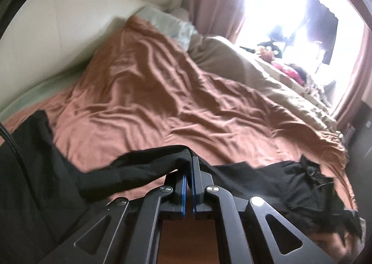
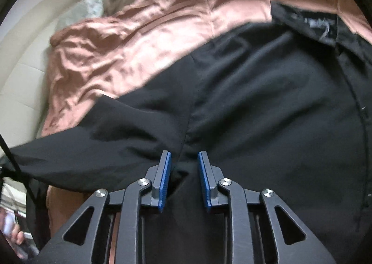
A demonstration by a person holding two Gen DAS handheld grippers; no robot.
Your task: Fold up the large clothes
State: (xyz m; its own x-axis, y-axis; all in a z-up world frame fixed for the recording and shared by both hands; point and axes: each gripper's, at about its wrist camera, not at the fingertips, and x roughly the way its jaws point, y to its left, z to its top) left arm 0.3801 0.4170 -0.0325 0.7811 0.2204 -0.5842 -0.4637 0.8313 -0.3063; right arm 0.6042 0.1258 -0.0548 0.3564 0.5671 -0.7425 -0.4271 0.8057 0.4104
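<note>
Left wrist view, rumpled rust bedspread (image 1: 151, 83), bright curtained window (image 1: 290, 8), left gripper (image 1: 189, 166) pinching black garment (image 1: 144, 166), right gripper (image 2: 184, 159) jaws apart.

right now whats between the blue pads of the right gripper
In the right wrist view, a raised fold of the black fabric garment sits between the right gripper's blue pads, along a seam. A gap still shows beside the pads.

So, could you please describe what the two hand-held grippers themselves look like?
Both look alike. The left hand-held gripper and right hand-held gripper have black metal linkage arms with triangular cut-outs, round silver pivot bolts, and straight fingers faced with blue ribbed pads. A black cable runs past on the left.
</note>
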